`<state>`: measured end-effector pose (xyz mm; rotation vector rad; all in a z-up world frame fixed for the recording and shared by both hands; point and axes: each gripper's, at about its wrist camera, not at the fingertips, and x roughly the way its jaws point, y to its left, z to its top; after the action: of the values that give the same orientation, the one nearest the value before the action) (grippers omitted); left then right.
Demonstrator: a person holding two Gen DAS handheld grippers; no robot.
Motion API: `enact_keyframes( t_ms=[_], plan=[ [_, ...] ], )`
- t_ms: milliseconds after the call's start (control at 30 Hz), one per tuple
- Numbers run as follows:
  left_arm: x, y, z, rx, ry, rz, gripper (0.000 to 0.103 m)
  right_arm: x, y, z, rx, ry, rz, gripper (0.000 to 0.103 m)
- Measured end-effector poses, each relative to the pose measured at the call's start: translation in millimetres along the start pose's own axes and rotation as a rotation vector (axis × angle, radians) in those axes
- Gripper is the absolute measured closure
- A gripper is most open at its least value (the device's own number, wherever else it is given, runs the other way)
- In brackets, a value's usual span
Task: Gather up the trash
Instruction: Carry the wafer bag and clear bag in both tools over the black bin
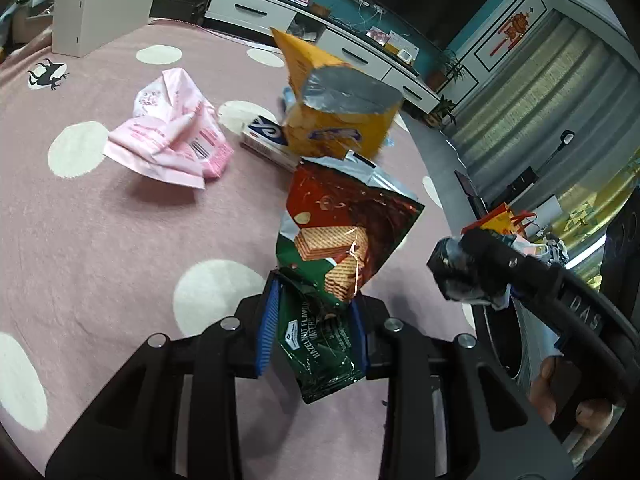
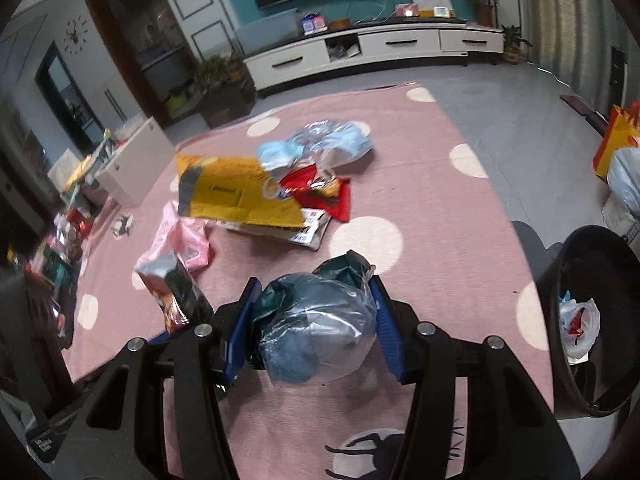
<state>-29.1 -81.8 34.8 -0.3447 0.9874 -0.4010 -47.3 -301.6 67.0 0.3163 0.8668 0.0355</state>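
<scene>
Left wrist view: the left gripper (image 1: pixel 312 320) is closed partway on the lower end of a hazelnut wafer wrapper (image 1: pixel 336 248), its blue ribbed pads pinching crinkled green-and-red foil film that stands up, stiff and creased, above the pink dotted rug (image 1: pixel 100 248). On the rug far left lies a crumpled pink plastic bag (image 1: pixel 172 136); to its right a small white-and-blue carton (image 1: pixel 266 138) and an upright yellow snack bag (image 1: pixel 340 112) with a silver lining showing at its torn mouth.

Right wrist view: the right gripper (image 2: pixel 316 320) is about half closed around a balled bundle of clear plastic film (image 2: pixel 320 332) wrapped over darker green foil, soft and springy. At far right stands the black trash bin (image 2: pixel 592 320), open-mouthed, with litter already inside.

Both loads are thin, slippery films, so the carry probably goes best with a steady squeeze and no jerks. Each should be brought over the bin's mouth before the jaws part; the tall wrapper may catch the rim, and the puffy bundle may cling to the pads.
</scene>
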Motion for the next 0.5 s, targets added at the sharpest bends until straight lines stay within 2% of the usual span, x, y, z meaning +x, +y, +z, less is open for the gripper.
enact_keyframes(
  t_ms=[300, 500],
  plan=[
    [-17, -42, -3, 0.070, -0.034, -0.004, 0.069, -28, -18, 5, 0.033, -0.075, -0.011, 0.049],
    [-20, -73, -7, 0.148, -0.062, 0.034, 0.069, -39, -27, 7, 0.042, -0.103, -0.018, 0.049]
  ],
)
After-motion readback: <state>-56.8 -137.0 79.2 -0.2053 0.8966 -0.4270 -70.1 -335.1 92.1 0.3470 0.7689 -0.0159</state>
